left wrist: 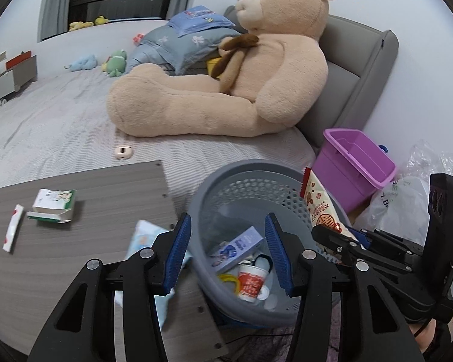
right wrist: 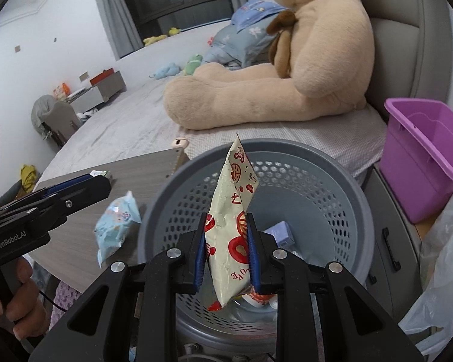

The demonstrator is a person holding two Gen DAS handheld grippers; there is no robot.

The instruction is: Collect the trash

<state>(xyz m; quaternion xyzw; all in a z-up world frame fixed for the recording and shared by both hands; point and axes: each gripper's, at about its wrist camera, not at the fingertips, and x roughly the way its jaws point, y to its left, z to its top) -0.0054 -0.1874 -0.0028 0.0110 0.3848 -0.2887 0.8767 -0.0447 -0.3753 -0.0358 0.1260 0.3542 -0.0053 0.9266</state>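
While the right gripper (right wrist: pixel 226 253) hangs over the grey basket (right wrist: pixel 347 181), its fingers (right wrist: pixel 200 259) pinch a cream-and-red wrapper (right wrist: pixel 232 211) upright. Left gripper (left wrist: pixel 226 253): fingers spread, nothing between, above basket rim. Blue packet (right wrist: pixel 117 223) lies on the counter (left wrist: pixel 75 256) w/ a carton (left wrist: pixel 54 205).

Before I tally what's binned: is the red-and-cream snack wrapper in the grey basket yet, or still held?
Still held. The right gripper is shut on the snack wrapper, which stands upright above the grey basket, not yet dropped in.
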